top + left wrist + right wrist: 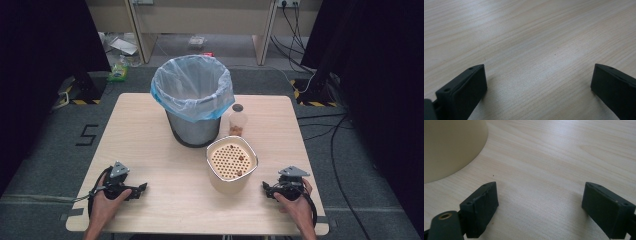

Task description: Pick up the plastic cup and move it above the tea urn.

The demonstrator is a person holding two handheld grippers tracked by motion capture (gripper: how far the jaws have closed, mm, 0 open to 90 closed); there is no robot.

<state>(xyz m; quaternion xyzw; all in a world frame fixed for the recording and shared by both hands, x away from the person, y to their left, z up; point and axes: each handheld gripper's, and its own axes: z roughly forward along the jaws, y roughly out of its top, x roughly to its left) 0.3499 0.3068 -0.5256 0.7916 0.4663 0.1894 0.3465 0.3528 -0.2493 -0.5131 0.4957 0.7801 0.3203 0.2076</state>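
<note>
Cream-coloured round plastic tub with a perforated strainer insert (231,161): stands upright on the table, ahead of and to the left of the right gripper's jaws, apart from them. A few small brown pieces lie on the insert; what they are cannot be made out. In the right gripper view only a curved part of its cream wall (451,147) is seen, cut off by the top and left edges.

Right gripper (267,190): held in the person's right hand (296,205), low over the table, jaws pointing toward the tub. The jaws stand wide apart with nothing but bare wood between them.

Left gripper (141,188): held in the person's left hand (107,200), jaws pointing toward the tub from well off on its other side. The jaws stand wide apart, nothing between them, and the right one is cut off by the frame edge in the left gripper view.

Light wooden table (150,150): bears all items.

Grey round waste bin lined with a pale blue plastic bag (194,100): beyond the tub, far from both sets of jaws; its inside bottom is hidden.

Small clear plastic bottle with a dark cap (238,120): just beside the bin, behind the tub; brownish contents at its base, partly hidden by the tub's rim.
</note>
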